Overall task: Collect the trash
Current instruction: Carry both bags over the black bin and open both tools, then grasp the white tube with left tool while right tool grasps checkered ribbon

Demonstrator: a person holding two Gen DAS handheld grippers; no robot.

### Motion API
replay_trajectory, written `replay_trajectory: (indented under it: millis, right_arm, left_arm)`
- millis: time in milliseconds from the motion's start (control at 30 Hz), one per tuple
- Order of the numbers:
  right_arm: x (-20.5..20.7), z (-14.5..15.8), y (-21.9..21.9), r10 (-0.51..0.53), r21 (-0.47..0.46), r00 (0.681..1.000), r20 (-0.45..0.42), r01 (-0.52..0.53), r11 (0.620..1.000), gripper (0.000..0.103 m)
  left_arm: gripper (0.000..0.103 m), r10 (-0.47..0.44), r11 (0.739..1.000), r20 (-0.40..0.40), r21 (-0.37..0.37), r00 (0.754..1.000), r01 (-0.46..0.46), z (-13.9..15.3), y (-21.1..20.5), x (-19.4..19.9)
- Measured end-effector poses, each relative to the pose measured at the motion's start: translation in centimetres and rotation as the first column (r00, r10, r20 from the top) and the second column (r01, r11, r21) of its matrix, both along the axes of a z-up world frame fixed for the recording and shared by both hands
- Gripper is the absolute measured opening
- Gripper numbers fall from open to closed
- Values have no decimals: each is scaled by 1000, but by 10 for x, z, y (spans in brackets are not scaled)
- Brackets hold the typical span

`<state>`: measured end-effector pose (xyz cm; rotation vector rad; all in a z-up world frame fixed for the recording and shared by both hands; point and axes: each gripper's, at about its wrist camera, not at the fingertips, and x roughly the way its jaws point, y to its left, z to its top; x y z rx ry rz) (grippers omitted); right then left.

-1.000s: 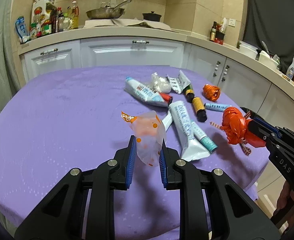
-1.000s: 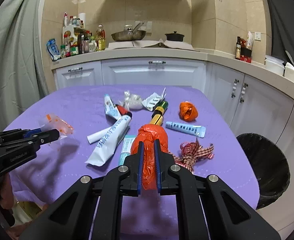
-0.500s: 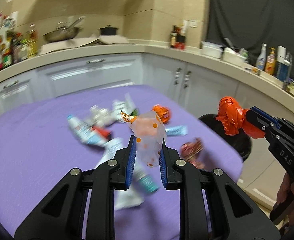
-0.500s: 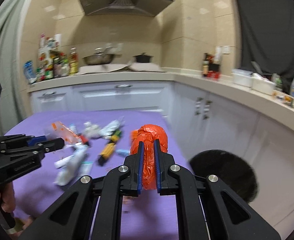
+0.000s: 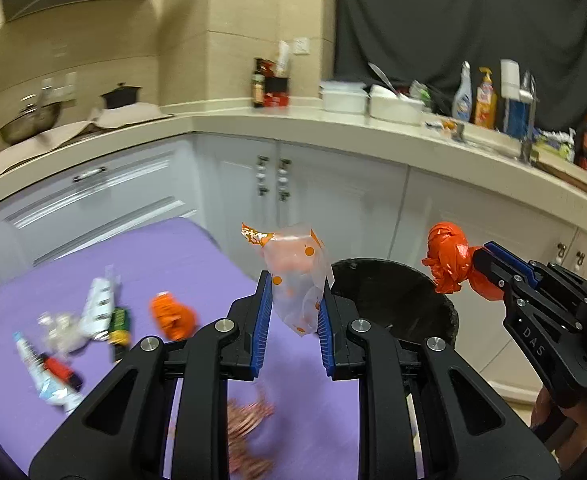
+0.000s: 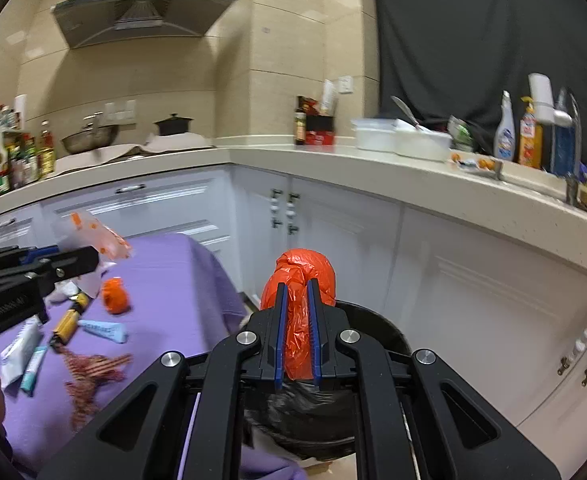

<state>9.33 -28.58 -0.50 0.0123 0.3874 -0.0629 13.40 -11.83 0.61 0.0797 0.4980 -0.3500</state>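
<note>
My left gripper (image 5: 296, 285) is shut on a clear plastic bag with orange dots (image 5: 297, 264), held in the air past the right edge of the purple table (image 5: 181, 264). To its right, my right gripper (image 5: 478, 267) is shut on a crumpled orange bag (image 5: 447, 258). A black-lined bin (image 5: 397, 300) stands on the floor below and between them. In the right wrist view the right gripper (image 6: 296, 286) pinches the orange bag (image 6: 303, 266) right over the bin (image 6: 381, 326). The left gripper (image 6: 87, 259) with the clear bag (image 6: 93, 234) shows at the left.
On the table lie an orange wad (image 5: 173, 316), tubes (image 6: 105, 330), a small bottle (image 6: 67, 322) and a red checked ribbon (image 6: 93, 368). White cabinets (image 6: 433, 280) and a cluttered counter (image 6: 413, 168) curve behind the bin. A hand (image 5: 549, 420) holds the right gripper.
Both grippers have swung to the right, from over the littered table to the bin beside it. Each still holds its bag.
</note>
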Motion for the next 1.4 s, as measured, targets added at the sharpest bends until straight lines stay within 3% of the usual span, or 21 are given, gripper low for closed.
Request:
replay_trajectory:
  millis: [267, 567, 667, 767, 867, 1400]
  right_arm:
    - [20, -25, -35, -47, 37, 998, -51, 49, 998, 10]
    - [44, -47, -55, -51, 79, 994, -98, 59, 995, 10]
    - [51, -55, -62, -55, 101, 992, -113, 67, 993, 19]
    - [55, -58, -67, -76, 112, 990, -115, 89, 990, 33]
    - [55, -58, -69, -87, 114, 989, -115, 101, 988, 36]
    - [40, -48, -50, -68, 127, 991, -113, 82, 988, 47]
  left_arm:
    - [21, -59, 996, -71, 68, 996, 64, -29, -63, 42]
    - [25, -65, 989, -143, 122, 988, 82, -58, -95, 83]
    - [29, -58, 988, -182, 132, 982, 83, -70, -102, 94]
    - [41, -46, 988, -191, 137, 980, 73, -76, -103, 98]
    - [57, -33, 989, -185, 136, 982, 59, -77, -101, 100]
    - [70, 36, 993, -109, 114, 993, -23, -48, -58, 74]
